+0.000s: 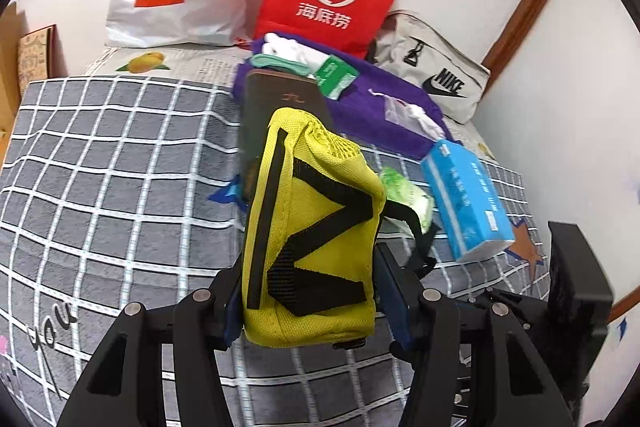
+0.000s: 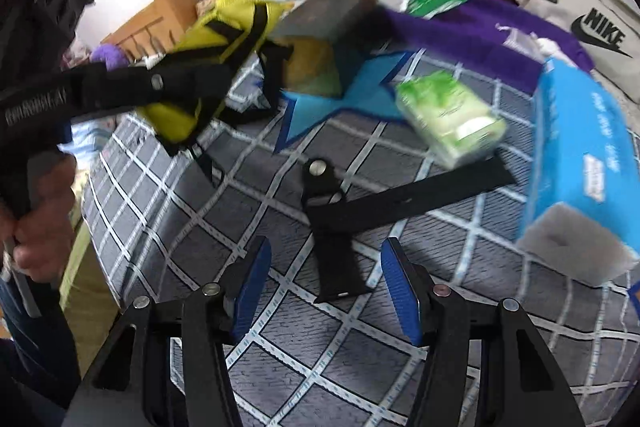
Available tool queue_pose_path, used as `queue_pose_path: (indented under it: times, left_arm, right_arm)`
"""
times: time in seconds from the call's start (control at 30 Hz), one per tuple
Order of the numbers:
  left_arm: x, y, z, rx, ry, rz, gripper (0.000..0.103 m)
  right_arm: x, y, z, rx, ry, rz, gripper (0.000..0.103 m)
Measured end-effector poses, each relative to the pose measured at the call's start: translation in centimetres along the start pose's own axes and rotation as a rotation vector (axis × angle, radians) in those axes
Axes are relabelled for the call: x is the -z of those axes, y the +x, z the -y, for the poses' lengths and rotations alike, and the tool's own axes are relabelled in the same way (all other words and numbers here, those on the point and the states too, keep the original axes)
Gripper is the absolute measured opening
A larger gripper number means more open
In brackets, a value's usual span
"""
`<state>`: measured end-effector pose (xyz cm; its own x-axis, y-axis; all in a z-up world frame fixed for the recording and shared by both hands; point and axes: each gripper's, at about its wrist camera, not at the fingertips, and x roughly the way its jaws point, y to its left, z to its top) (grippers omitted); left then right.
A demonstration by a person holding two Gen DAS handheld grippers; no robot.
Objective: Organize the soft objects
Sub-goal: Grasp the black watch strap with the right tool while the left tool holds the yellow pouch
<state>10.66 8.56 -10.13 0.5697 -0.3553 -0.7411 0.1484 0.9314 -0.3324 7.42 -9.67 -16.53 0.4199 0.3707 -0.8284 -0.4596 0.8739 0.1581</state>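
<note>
Left gripper (image 1: 308, 291) clamps soft yellow mesh pouch (image 1: 316, 227), light, squashy; best pinched mid-body. Right gripper (image 2: 326, 291) gapes empty, lower centre.

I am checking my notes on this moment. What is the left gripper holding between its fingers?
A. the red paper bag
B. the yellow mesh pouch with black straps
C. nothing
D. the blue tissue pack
B: in the left wrist view the left gripper has its blue pads pressed on both sides of the yellow mesh pouch, lifted above the checked bedcover.
</note>
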Motion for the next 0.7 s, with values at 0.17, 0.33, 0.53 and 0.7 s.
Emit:
queue_pose_path:
  times: [0.17, 0.33, 0.53, 0.7]
  left_arm:
    - [-0.1, -0.1, -1.2, -0.012, -0.024, 0.000, 0.055]
    - [0.0, -0.1, -1.6, -0.011, -0.028, -0.002, 0.055]
    - [0.4, 0.4, -1.4, 0.002, -0.028, -0.014, 0.055]
    - [0.5, 1.0, -0.8, 0.017, -0.015, -0.026, 0.055]
  right_arm:
    - [0.1, 1.0, -0.8, 0.086, -0.061, 0.044, 0.031]
    - [-0.1, 0.6, 0.4, 0.047, -0.046, 0.052, 0.021]
    - [0.8, -2.4, 2.7, 0.065, 0.014, 0.060, 0.020]
    - [2.3, -3.1, 3.5, 0.130, 0.002, 0.014, 0.021]
